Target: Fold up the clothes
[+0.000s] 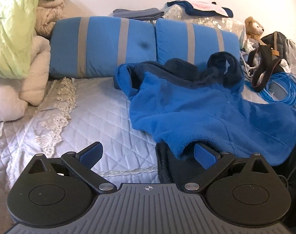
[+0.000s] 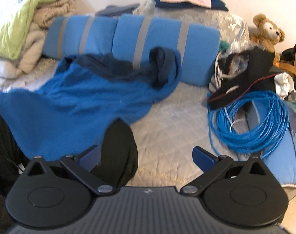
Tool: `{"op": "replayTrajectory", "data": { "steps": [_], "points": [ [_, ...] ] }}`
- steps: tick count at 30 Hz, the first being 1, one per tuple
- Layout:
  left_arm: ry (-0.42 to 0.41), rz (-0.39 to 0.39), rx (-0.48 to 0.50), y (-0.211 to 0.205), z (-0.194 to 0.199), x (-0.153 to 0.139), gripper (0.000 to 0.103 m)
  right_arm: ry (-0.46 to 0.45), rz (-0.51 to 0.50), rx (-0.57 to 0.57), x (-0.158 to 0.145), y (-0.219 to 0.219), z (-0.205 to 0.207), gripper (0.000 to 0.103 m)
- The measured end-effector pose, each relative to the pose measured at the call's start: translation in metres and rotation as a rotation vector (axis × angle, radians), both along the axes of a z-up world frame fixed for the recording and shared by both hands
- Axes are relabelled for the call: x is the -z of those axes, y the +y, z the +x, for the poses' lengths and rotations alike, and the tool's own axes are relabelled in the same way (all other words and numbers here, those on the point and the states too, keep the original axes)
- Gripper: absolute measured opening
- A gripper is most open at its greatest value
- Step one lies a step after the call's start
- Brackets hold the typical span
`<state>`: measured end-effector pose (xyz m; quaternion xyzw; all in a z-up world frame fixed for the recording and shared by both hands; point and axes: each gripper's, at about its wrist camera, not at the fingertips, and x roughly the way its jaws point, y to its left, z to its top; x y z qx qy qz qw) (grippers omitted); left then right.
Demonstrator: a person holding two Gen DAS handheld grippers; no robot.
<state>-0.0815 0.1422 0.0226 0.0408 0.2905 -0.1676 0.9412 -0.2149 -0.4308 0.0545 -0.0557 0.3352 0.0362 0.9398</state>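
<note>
- One blue fleece [image 1: 196, 105] lies crumpled on my quilted bed cover [image 1: 101, 113], in front of two striped blue pillows [image 1: 103, 46].
- My left claw [image 1: 148, 154] is spread wide, one finger [image 1: 203, 156] tucked under the fleece hem.
- My right claw [image 2: 148, 156] is spread wide too, pinching nothing.
- One teddy bear [image 2: 268, 31] and one blue cable coil [image 2: 249, 122] sit nearby.

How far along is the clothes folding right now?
Some folded clothes already sit behind the pillows. In hand: nothing yet. The left gripper and right gripper are both open at the near edge of the blue fleece. The fleece lies crumpled and unfolded, so that fold remains.
</note>
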Motion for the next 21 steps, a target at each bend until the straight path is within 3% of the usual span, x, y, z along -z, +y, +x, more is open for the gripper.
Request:
{"op": "replayTrajectory", "data": {
  "steps": [6, 11, 16, 21],
  "points": [
    [-0.016, -0.110, -0.058, 0.002, 0.006, 0.001, 0.102, 0.048, -0.048, -0.027, 0.041, 0.024, 0.009, 0.103],
    [-0.019, -0.139, -0.076, 0.001, 0.009, 0.001, 0.102, 0.059, -0.044, -0.072, 0.057, 0.036, 0.011, 0.103],
    [-0.012, -0.147, -0.089, -0.001, 0.013, 0.002, 0.102, 0.000, -0.017, -0.015, 0.065, 0.042, 0.018, 0.103],
    [-0.010, -0.153, -0.094, -0.003, 0.014, 0.000, 0.101, -0.073, -0.056, 0.029, 0.068, 0.054, 0.029, 0.103]
  ]
}}
